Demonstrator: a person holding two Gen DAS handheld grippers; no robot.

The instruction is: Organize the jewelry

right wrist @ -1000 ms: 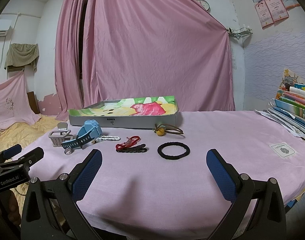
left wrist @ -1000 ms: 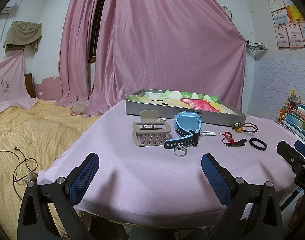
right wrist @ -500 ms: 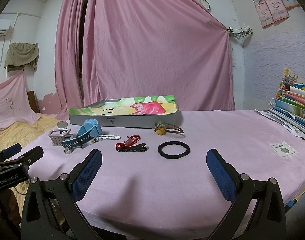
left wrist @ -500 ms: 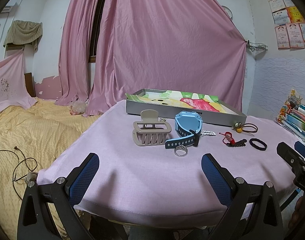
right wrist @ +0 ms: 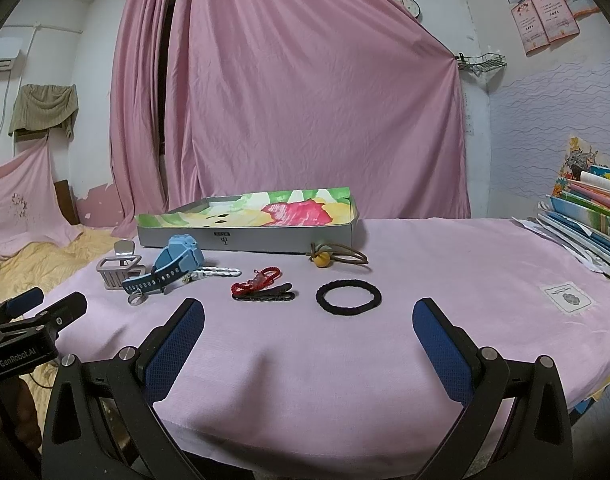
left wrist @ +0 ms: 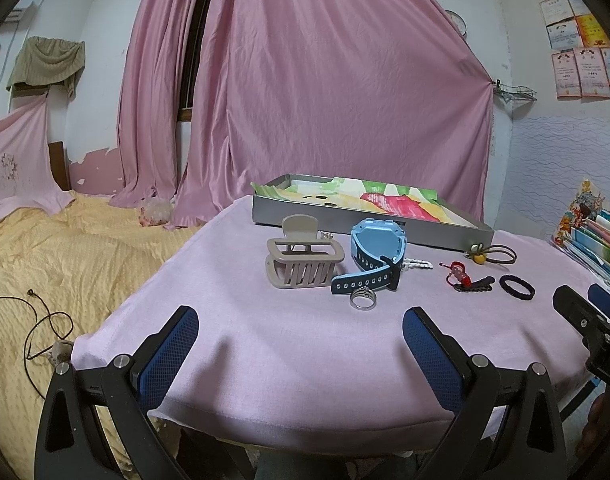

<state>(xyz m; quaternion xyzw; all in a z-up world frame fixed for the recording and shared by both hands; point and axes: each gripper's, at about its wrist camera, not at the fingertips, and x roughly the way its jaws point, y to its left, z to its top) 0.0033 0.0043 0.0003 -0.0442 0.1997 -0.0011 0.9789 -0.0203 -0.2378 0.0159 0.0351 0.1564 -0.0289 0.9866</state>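
Left gripper (left wrist: 301,330) spread wide, empty, low centre of frame over the near edge of the round table in pink cloth (left wrist: 241,320). Right gripper (right wrist: 309,322) likewise spread, empty. Pink curtains (left wrist: 325,100) behind; yellow bedspread (left wrist: 45,264) at left.

Beyond the left gripper: silver metal ring (left wrist: 362,298), touching the blue plastic watch (left wrist: 375,250); beige hair claw (left wrist: 303,258) just left. Beyond the right: black braided hair tie (right wrist: 349,297), red cord bracelet (right wrist: 257,280). Grey shallow tray with colourful lining (right wrist: 245,226) farther back.

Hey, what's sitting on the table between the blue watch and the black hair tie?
In the right wrist view, between the blue watch and the black hair tie lie a white beaded strand, a red bracelet and a black hair clip.
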